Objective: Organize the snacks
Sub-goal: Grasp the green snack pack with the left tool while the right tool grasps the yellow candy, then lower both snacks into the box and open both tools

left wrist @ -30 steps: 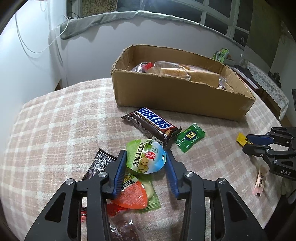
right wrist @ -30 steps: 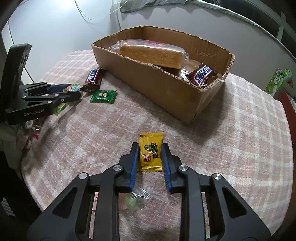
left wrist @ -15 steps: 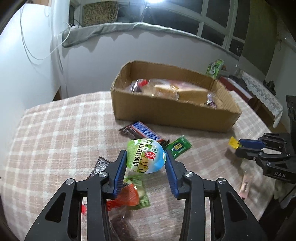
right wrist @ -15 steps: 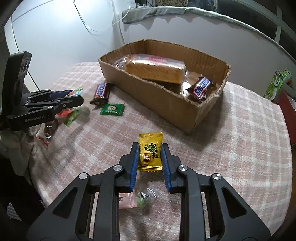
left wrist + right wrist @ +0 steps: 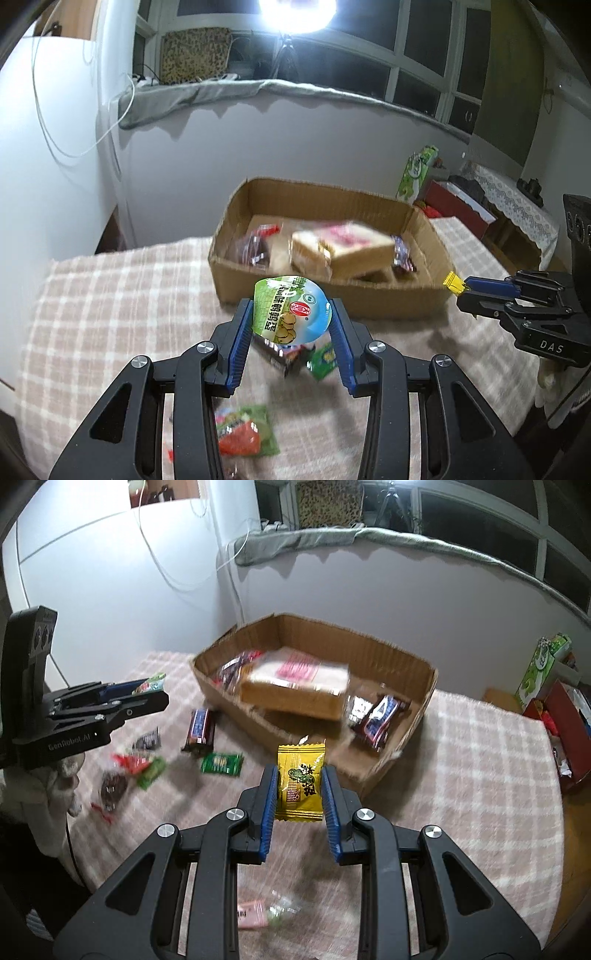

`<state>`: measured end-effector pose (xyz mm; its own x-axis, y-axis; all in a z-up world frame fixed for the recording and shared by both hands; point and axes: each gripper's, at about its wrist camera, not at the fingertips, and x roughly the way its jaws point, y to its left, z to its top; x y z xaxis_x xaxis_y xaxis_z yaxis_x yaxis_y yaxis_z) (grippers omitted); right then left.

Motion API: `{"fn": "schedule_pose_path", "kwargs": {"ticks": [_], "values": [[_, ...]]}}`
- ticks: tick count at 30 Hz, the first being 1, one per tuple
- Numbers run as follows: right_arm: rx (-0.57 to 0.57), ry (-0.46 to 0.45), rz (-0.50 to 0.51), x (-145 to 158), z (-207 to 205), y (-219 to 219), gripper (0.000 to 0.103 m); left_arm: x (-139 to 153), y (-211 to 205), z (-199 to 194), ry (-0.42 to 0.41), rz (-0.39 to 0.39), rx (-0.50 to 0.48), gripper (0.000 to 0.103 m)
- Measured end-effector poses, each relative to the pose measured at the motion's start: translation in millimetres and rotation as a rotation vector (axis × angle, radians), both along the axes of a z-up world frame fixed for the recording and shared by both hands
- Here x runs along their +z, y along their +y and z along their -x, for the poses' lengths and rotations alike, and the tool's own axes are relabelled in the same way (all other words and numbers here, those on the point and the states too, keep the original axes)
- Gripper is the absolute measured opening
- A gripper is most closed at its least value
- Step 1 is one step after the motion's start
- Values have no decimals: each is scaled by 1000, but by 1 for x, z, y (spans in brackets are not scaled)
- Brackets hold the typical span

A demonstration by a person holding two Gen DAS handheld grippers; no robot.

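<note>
My left gripper [image 5: 291, 317] is shut on a round green snack cup [image 5: 290, 315] and holds it up in the air in front of the cardboard box [image 5: 332, 299]. My right gripper [image 5: 300, 779] is shut on a yellow snack packet [image 5: 301, 782], also lifted, near the box's front wall [image 5: 376, 771]. The box holds a wrapped loaf of bread [image 5: 295, 685] and chocolate bars [image 5: 376, 716]. Each gripper shows in the other's view: the right one [image 5: 480, 291] and the left one [image 5: 122, 698].
Loose snacks lie on the checked tablecloth [image 5: 480, 775]: a Snickers bar [image 5: 199, 731], a green packet [image 5: 221, 763], red and green wrappers [image 5: 142, 768], a pink packet [image 5: 251, 915]. A white wall [image 5: 55, 184] stands left. A red cabinet [image 5: 569, 716] is at right.
Both grippers have risen well above the table with their snacks and tilted up toward the box. The loose snacks now lie further below.
</note>
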<state>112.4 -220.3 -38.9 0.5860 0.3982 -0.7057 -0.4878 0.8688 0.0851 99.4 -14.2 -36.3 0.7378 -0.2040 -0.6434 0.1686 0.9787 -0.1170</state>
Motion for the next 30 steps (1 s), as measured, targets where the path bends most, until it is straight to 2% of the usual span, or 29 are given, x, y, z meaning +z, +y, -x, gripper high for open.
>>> {"fn": "schedule_pose_path", "kwargs": {"ticks": [13, 25, 30], "values": [[-55, -40, -10, 25, -42, 1, 25, 17, -16, -35, -26, -21, 3, 39], [-105, -47, 21, 25, -77, 7, 25, 13, -17, -67, -1, -21, 14, 39], [-131, -24, 27, 18, -91, 4, 25, 7, -16, -76, 19, -18, 16, 39]]}}
